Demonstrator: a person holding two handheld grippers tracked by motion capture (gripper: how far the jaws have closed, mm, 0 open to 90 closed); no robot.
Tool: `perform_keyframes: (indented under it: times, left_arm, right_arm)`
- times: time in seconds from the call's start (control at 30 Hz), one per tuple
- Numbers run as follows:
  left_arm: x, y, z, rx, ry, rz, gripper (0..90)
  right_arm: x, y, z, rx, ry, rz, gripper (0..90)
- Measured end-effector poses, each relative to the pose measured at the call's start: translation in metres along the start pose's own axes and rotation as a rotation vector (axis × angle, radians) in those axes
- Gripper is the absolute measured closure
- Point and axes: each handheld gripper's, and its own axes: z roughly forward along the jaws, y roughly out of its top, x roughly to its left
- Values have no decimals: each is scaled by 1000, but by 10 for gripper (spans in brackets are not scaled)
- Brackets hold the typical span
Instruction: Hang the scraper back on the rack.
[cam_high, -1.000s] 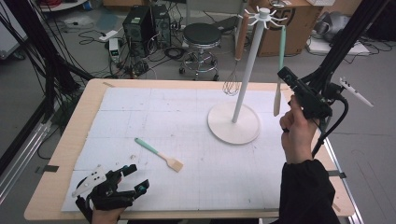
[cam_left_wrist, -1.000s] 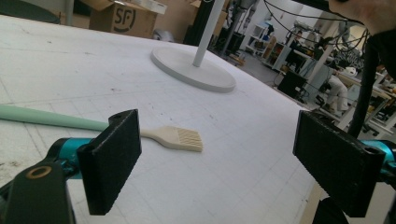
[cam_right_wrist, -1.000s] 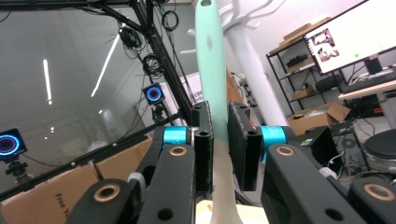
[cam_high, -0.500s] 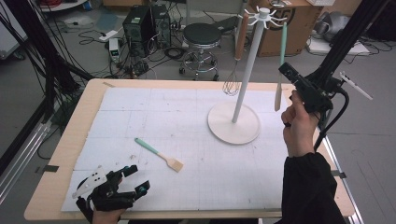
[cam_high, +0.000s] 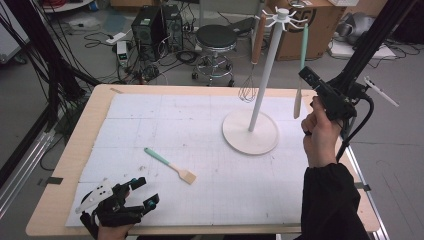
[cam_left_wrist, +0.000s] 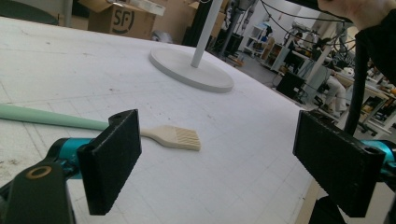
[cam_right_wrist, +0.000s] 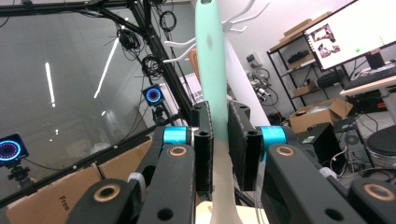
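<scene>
Right tongs (cam_right_wrist: 219, 149) are clamped on the mint-handled spatula (cam_high: 301, 70) up at the rack (cam_high: 265, 75) — hanging seems nearly done. Whisk (cam_high: 248, 87) is hung; the brush (cam_high: 170, 165) waits on the table (cam_high: 65, 165) — left tongs (cam_left_wrist: 217, 163) wide open, empty.

Open counter (cam_high: 150, 115) lay left of the utensil stand (cam_high: 260, 75); the hanging whisk (cam_high: 248, 85) crowded its pole, and a pastry brush (cam_high: 170, 165) lay mid-mat, well apart.
</scene>
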Motion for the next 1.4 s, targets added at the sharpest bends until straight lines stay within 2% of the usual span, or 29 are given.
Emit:
perform_keyframes:
  times: [0.6,1.0,1.4]
  left_arm:
    - [-1,0,0,-1,0,0,158]
    - [-1,0,0,0,-1,3,158]
    - [-2,0,0,-3,-5,5,158]
  right_arm:
    - [5,-5,2,33,14,-2,808]
    - [9,-1,5,31,13,-6,808]
    - [15,-7,5,58,-19,-36,808]
